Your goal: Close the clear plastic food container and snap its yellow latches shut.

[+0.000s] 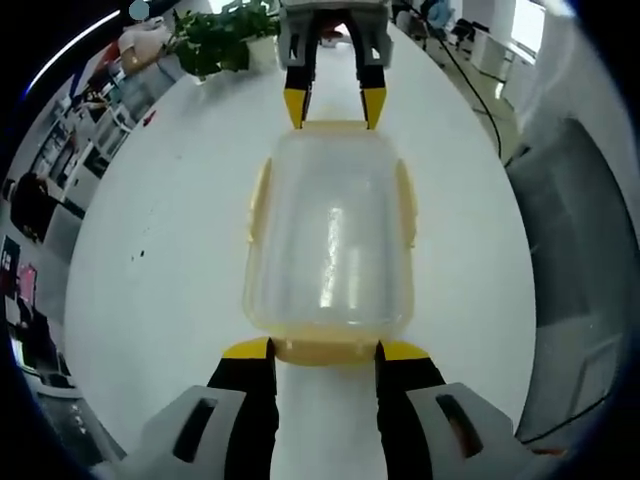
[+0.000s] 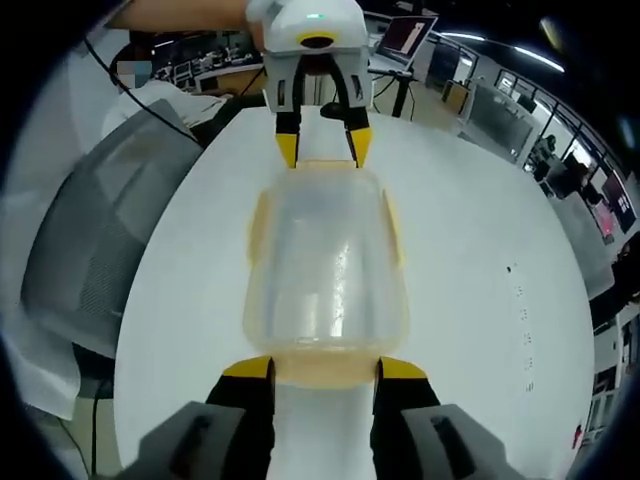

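The clear plastic container lies on the white table with its lid on. Yellow latches run along its long sides and its two ends. In the left gripper view my left gripper is open, its yellow-tipped jaws flanking the near end latch. My right gripper stands open at the far end, its tips on either side of that end. The right gripper view shows the same container from the other end, with my right gripper around its near latch and my left gripper opposite.
A potted plant stands at the table's far edge. A grey chair sits close to the table's side, a cable runs across it, and a laptop is behind. A person's hand holds the left gripper.
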